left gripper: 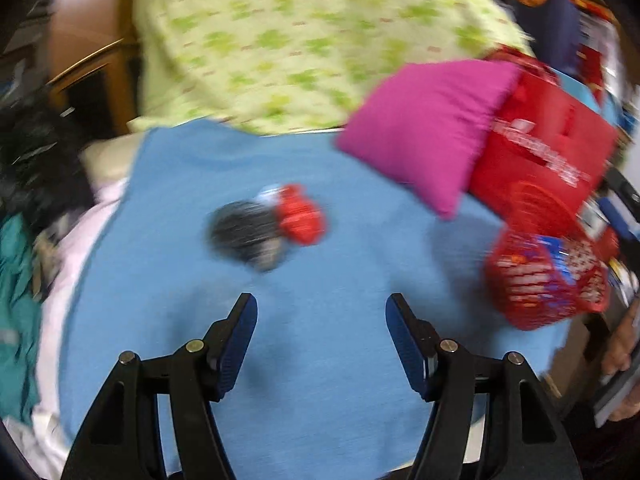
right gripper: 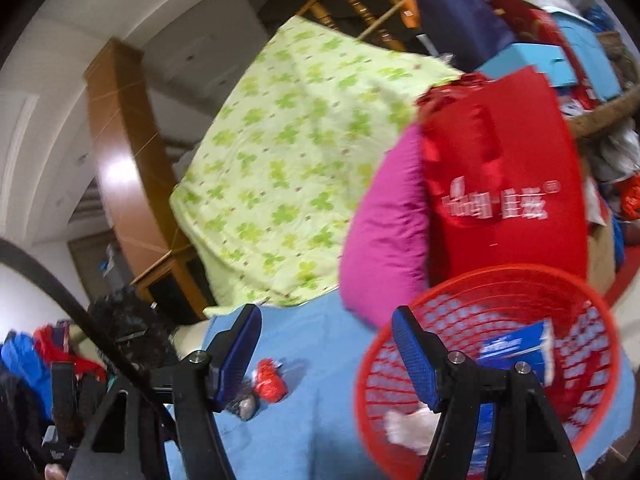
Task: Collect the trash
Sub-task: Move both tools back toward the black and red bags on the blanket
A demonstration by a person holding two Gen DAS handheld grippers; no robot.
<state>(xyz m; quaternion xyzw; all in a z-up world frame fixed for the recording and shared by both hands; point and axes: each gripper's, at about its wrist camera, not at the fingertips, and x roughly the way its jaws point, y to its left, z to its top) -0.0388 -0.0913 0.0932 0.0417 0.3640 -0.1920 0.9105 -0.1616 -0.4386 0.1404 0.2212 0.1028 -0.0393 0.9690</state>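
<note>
Two crumpled wrappers lie together on the blue cloth point(left gripper: 320, 360): a red wrapper point(left gripper: 302, 214) and a dark silvery one point(left gripper: 248, 234). My left gripper point(left gripper: 321, 340) hovers open just short of them, nothing between its pads. A red mesh basket point(left gripper: 548, 280) stands at the right. In the right wrist view the basket point(right gripper: 588, 392) holds a blue-and-white box point(right gripper: 520, 350) and a white crumpled piece point(right gripper: 408, 426). My right gripper point(right gripper: 326, 354) is open and empty, its right finger in front of the basket rim. The red wrapper point(right gripper: 270, 380) and the silvery one point(right gripper: 244, 404) show past its left finger.
A magenta cushion point(left gripper: 420, 128) and a red bag point(left gripper: 548, 148) lean at the back right. A green clover-print quilt point(left gripper: 304, 40) hangs behind. Dark and teal clothing point(left gripper: 24, 200) is piled at the left. A hand point(left gripper: 624, 344) shows at the right edge.
</note>
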